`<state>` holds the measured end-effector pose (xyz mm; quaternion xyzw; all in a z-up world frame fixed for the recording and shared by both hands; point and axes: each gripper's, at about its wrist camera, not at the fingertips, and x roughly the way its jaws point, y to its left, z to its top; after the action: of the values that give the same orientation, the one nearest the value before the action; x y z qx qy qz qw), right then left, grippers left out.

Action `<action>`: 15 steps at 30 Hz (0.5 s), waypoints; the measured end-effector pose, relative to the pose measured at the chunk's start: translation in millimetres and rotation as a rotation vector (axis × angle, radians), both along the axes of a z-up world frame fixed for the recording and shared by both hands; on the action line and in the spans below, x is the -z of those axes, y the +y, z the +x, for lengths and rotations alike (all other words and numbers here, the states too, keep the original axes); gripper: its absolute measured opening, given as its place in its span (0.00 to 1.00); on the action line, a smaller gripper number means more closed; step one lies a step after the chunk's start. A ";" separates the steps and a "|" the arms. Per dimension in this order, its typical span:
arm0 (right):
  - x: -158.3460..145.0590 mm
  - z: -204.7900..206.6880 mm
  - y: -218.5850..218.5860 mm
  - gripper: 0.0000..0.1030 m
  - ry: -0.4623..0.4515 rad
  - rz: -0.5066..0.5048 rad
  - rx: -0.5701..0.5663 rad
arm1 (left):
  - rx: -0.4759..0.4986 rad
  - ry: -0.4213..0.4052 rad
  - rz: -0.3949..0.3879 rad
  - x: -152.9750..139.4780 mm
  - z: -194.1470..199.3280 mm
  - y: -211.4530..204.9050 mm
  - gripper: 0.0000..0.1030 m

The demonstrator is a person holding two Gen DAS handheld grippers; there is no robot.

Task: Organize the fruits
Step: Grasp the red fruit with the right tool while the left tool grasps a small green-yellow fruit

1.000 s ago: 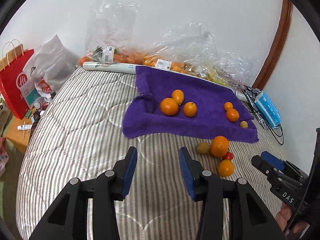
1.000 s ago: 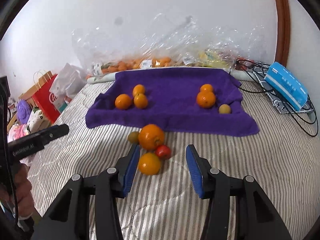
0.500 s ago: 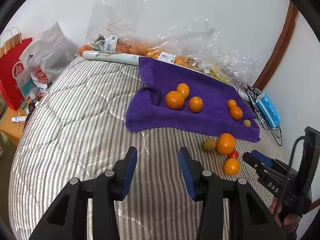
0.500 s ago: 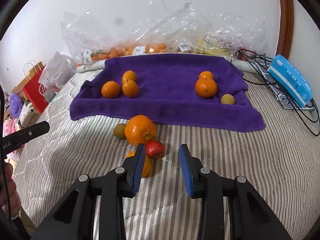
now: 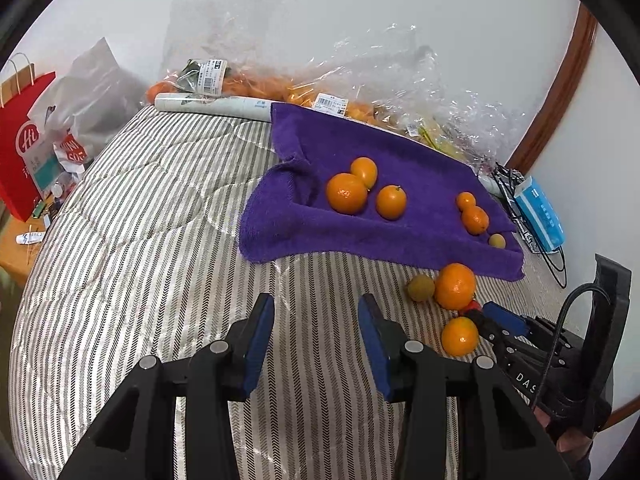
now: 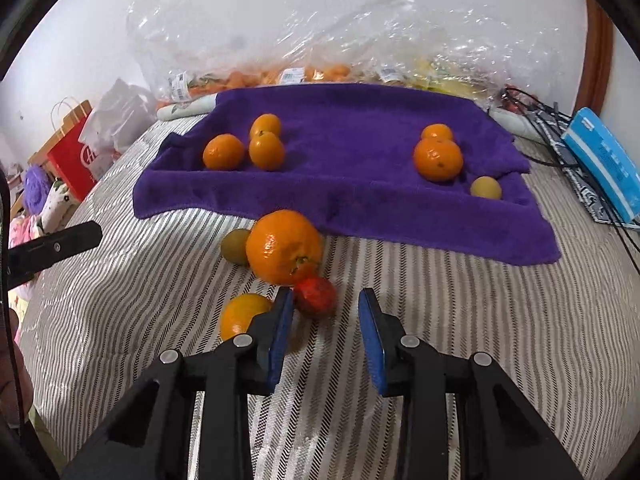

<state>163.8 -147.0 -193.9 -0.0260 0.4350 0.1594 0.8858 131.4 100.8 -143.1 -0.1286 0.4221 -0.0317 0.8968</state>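
A purple towel (image 6: 360, 184) lies on the striped bed and holds three oranges (image 6: 266, 150) at its left, two oranges (image 6: 438, 160) and a small yellow-green fruit (image 6: 485, 188) at its right. In front of it lie a big orange (image 6: 282, 246), a green fruit (image 6: 236, 246), a small orange (image 6: 240, 314) and a small red fruit (image 6: 316, 296). My right gripper (image 6: 326, 306) is open, low over the bed, its left finger beside the red fruit. My left gripper (image 5: 316, 312) is open and empty above the bare bed, left of this pile (image 5: 454, 286).
Clear plastic bags of fruit (image 5: 328, 96) lie along the wall behind the towel. A blue box (image 6: 604, 168) and black cables (image 6: 536, 120) lie at the bed's right. A red paper bag (image 5: 20, 148) and a grey plastic bag stand left of the bed.
My right gripper has moved forward and down to the pile, so the red fruit now lies at its left fingertip. My left gripper has drifted slightly and stays open.
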 end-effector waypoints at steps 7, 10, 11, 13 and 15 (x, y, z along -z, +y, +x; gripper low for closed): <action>9.9 9.0 2.5 0.34 0.019 0.011 -0.020 | -0.011 0.013 0.008 0.5 5.3 -0.4 0.40; 9.8 8.6 4.3 0.29 -0.004 -0.007 -0.025 | -0.012 0.018 0.010 1.0 7.1 -3.2 0.40; 9.5 8.9 4.2 0.25 -0.006 -0.007 -0.029 | -0.009 0.019 0.008 1.2 7.6 -4.5 0.40; 9.2 9.7 2.6 0.25 -0.006 -0.001 -0.037 | 0.001 0.020 0.004 2.0 8.3 -7.6 0.40; 8.2 9.8 -0.7 0.25 -0.009 0.009 -0.035 | 0.011 0.025 -0.002 3.3 9.1 -12.1 0.40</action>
<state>173.6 -147.6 -202.1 -0.0302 0.4298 0.1769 0.8849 140.5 88.8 -146.3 -0.1275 0.4339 -0.0355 0.8912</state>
